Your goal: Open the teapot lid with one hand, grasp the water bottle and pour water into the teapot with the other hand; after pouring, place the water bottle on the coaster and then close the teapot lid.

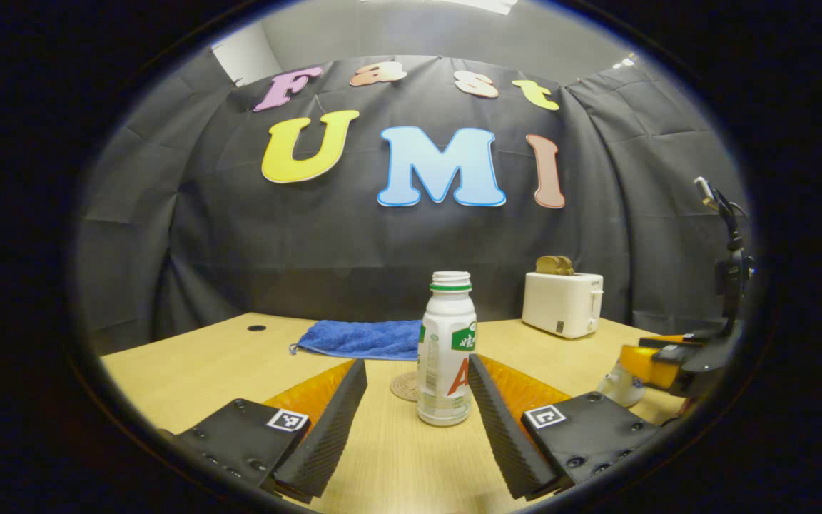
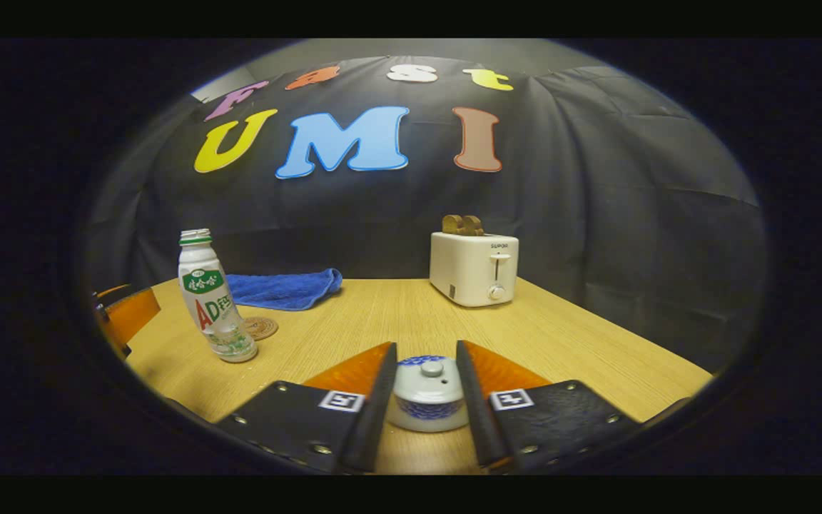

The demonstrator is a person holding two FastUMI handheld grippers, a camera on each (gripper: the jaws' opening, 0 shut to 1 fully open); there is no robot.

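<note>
Left gripper [image 1: 417, 400]: fingers wide apart, flanking the upright, uncapped bottle [image 1: 447, 350] without contact. The bottle stands on the table [image 1: 190, 364], just in front of the coaster [image 1: 404, 386], with a blue towel [image 1: 364, 338] and toaster [image 1: 562, 303] behind. Right gripper [image 2: 423, 389]: fingers close on either side of the teapot [image 2: 428, 394], lid [image 2: 431, 369] on; contact cannot be determined.

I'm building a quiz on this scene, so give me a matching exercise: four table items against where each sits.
Items:
1. water bottle
2. teapot
3. blue towel
4. toaster

Places:
A. holds bread slices on top
B. between the right gripper's fingers
C. lies flat behind the coaster
D. stands upright, uncapped, between the left gripper's open fingers

Pairs: 1-D, 2-B, 3-C, 4-A
</note>
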